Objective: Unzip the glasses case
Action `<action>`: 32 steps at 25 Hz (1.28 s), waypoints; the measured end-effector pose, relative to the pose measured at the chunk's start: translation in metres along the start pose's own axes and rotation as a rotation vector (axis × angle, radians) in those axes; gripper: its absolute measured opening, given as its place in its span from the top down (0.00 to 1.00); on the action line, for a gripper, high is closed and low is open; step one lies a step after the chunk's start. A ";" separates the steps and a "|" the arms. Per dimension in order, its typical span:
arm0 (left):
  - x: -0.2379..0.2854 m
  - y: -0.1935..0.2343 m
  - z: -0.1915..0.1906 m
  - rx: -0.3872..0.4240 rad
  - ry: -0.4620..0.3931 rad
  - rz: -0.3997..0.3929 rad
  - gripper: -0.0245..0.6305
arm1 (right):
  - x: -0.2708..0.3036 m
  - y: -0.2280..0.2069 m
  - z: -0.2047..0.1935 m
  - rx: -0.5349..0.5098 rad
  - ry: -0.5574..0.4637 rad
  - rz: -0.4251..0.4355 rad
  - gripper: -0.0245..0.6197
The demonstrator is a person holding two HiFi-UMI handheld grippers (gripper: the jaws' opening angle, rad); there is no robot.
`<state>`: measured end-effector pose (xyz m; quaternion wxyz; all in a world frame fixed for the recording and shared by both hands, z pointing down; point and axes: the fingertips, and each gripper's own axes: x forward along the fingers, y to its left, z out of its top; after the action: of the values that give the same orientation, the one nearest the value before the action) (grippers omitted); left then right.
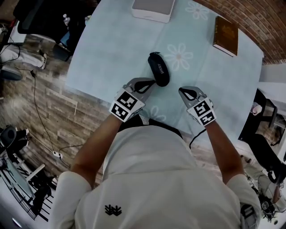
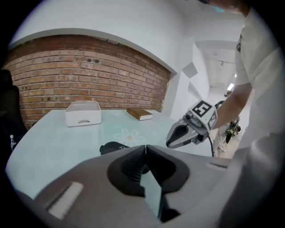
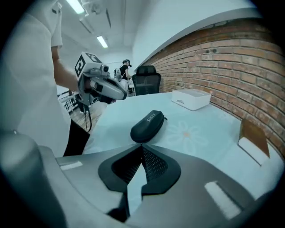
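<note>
A black zipped glasses case [image 1: 159,68] with white lettering lies on the pale floral tablecloth [image 1: 111,53], its long axis running away from me. In the right gripper view the case [image 3: 148,126] sits just beyond the jaw tips; in the left gripper view only part of the case [image 2: 112,148] peeks over the jaws. My left gripper [image 1: 152,83] hovers at the case's near end, jaws shut and empty. My right gripper [image 1: 180,91] hangs to the right of the case, apart from it, also shut on nothing.
A white open box [image 1: 153,9] stands at the table's far edge. A brown book [image 1: 225,36] lies at the far right. The near table edge runs just under the grippers; a wood floor with cables and an office chair [image 3: 146,79] lie to the left.
</note>
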<state>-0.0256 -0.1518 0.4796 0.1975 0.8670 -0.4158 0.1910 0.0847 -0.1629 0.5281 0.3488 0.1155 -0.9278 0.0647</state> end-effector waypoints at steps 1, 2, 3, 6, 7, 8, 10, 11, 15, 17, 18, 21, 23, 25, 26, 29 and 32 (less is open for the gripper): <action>-0.007 -0.001 -0.002 -0.011 0.000 0.009 0.88 | -0.004 0.007 0.001 0.031 -0.025 -0.008 0.96; -0.013 -0.004 -0.004 -0.027 -0.001 0.016 0.88 | -0.009 0.014 0.003 0.058 -0.049 -0.014 0.96; -0.019 -0.006 -0.005 -0.043 -0.003 0.020 0.88 | -0.013 0.020 0.005 0.079 -0.070 -0.019 0.96; -0.038 -0.010 -0.006 -0.073 -0.009 0.020 0.88 | -0.025 0.041 0.015 0.103 -0.119 -0.032 0.96; -0.044 -0.012 -0.005 -0.080 -0.013 0.013 0.88 | -0.030 0.046 0.019 0.103 -0.131 -0.039 0.96; -0.050 -0.015 -0.003 -0.087 -0.020 0.003 0.88 | -0.034 0.051 0.023 0.102 -0.140 -0.047 0.96; -0.064 -0.020 -0.001 -0.094 -0.033 -0.018 0.88 | -0.042 0.061 0.030 0.099 -0.149 -0.067 0.96; -0.072 -0.022 0.000 -0.092 -0.037 -0.024 0.88 | -0.045 0.065 0.033 0.099 -0.154 -0.082 0.96; -0.112 -0.027 0.000 -0.062 -0.052 -0.049 0.88 | -0.049 0.090 0.053 0.118 -0.179 -0.137 0.96; -0.138 -0.027 -0.004 -0.035 -0.056 -0.059 0.88 | -0.048 0.109 0.065 0.110 -0.187 -0.163 0.96; -0.150 -0.028 -0.007 -0.027 -0.058 -0.064 0.88 | -0.047 0.119 0.071 0.103 -0.191 -0.175 0.96; -0.186 -0.030 -0.017 -0.023 -0.069 -0.085 0.88 | -0.045 0.151 0.084 0.107 -0.198 -0.203 0.96; -0.207 -0.030 -0.025 -0.025 -0.076 -0.096 0.88 | -0.044 0.172 0.094 0.120 -0.211 -0.222 0.96; -0.226 -0.033 -0.032 -0.023 -0.088 -0.102 0.88 | -0.044 0.193 0.100 0.137 -0.217 -0.235 0.96; -0.235 -0.035 -0.036 -0.020 -0.097 -0.106 0.88 | -0.045 0.203 0.101 0.144 -0.216 -0.240 0.96; -0.260 -0.042 -0.048 -0.015 -0.119 -0.126 0.88 | -0.043 0.235 0.104 0.145 -0.210 -0.254 0.96; -0.282 -0.045 -0.062 -0.008 -0.124 -0.150 0.88 | -0.039 0.262 0.110 0.153 -0.219 -0.277 0.96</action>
<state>-0.1640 0.0869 0.3848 0.1887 0.9050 -0.3619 0.1199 -0.0239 0.0749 0.4097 0.2417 0.2746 -0.9278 0.0734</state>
